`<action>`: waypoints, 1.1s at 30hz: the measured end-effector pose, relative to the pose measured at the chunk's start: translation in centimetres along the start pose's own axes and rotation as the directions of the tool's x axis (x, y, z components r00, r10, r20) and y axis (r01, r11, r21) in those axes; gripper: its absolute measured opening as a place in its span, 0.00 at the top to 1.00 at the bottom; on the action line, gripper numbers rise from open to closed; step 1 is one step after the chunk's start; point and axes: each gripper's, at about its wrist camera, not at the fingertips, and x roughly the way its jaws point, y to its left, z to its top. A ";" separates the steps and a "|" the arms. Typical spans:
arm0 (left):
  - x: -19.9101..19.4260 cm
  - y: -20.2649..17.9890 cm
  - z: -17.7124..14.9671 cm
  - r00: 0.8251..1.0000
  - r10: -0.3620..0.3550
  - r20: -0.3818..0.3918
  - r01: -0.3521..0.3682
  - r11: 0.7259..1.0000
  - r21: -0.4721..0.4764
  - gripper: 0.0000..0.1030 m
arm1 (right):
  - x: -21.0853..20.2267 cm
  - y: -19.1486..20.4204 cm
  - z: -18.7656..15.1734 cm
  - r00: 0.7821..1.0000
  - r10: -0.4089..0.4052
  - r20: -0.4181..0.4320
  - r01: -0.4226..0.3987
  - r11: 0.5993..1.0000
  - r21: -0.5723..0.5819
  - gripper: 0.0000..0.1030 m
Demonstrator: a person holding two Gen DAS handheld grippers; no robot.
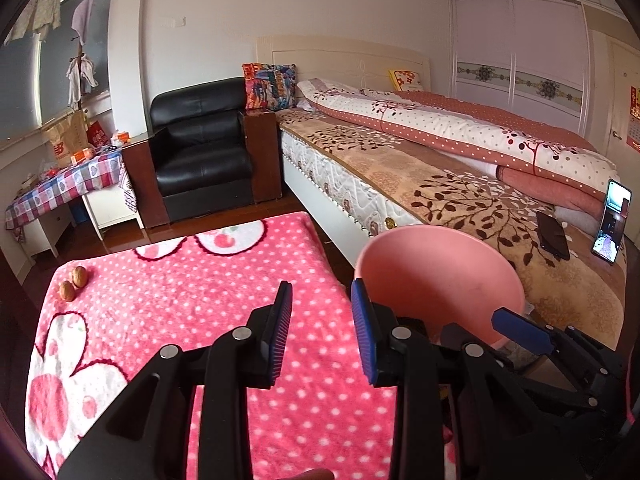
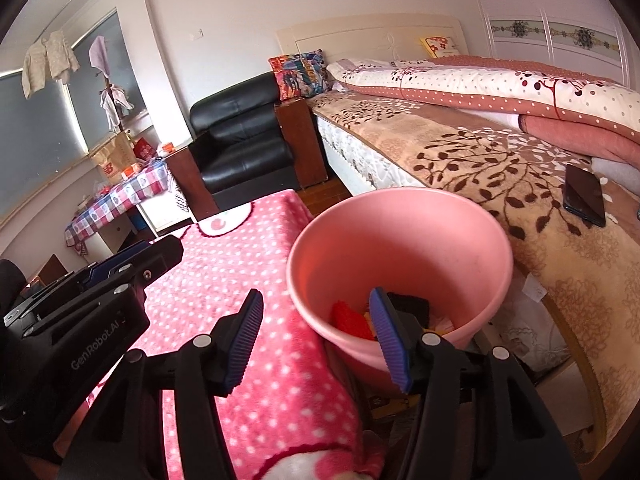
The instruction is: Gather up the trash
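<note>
Honestly, the risk here is mostly about the pink bin [image 2: 400, 240] sitting right off the edge of the table, squeezed between the pink polka-dot blanket [image 1: 224, 280] and the bed [image 1: 440, 184]. The right gripper [image 2: 320, 344] hangs at the bin's near rim, one finger over the blanket side and the other over the opening, so a careless swing sideways could clip the rim and tip the bin, spilling what's already inside: a red piece [image 2: 352, 320], something dark, and a few pale and yellow scraps. Hard to say what each one is.

The other thing that could go sideways: the two walnuts [image 1: 74, 282] at the far left corner of the blanket are round and close to the edge. If they count as trash, a sloppy pinch could easily roll them off onto the floor.

Fingers now. The left gripper [image 1: 322, 330] hovers over the blanket with its jaws spread and nothing between them, touching nothing. The right one is spread too and carries nothing; no scrap sits between its pads. The two grippers are side by side, close enough to bump if both move inward.
</note>
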 end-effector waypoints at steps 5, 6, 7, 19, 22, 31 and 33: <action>-0.5 1.2 -0.7 1.000 0.022 -0.005 -0.022 1.000 -0.007 0.70 | -0.4 0.9 0.0 1.000 0.023 0.010 -0.023 1.000 0.002 0.43; -0.6 1.4 -0.9 1.000 0.026 -0.006 -0.026 1.000 -0.010 0.70 | -0.5 1.2 -0.1 1.000 0.026 0.011 -0.026 1.000 -0.004 0.42; -0.8 1.7 -1.0 0.999 0.031 -0.006 -0.031 0.999 -0.013 0.70 | -0.6 1.4 -0.1 1.000 0.028 0.010 -0.027 1.000 -0.007 0.42; -1.6 4.4 -2.0 0.997 0.071 -0.018 -0.072 0.996 -0.053 0.70 | -0.9 3.8 -0.8 0.999 0.039 0.005 -0.038 0.998 -0.054 0.41; -1.7 5.0 -2.3 0.997 0.072 -0.024 -0.073 0.996 -0.058 0.70 | -0.9 4.3 -1.2 0.999 0.040 0.001 -0.040 0.997 -0.062 0.40; -2.0 5.9 -3.2 0.997 0.064 -0.035 -0.067 0.996 -0.065 0.70 | -0.5 5.3 -1.8 0.999 0.034 -0.014 -0.035 0.997 -0.076 0.40; -2.0 6.0 -3.3 0.997 0.062 -0.035 -0.064 0.996 -0.068 0.70 | -0.3 5.3 -1.8 0.999 0.028 -0.018 -0.029 0.997 -0.076 0.40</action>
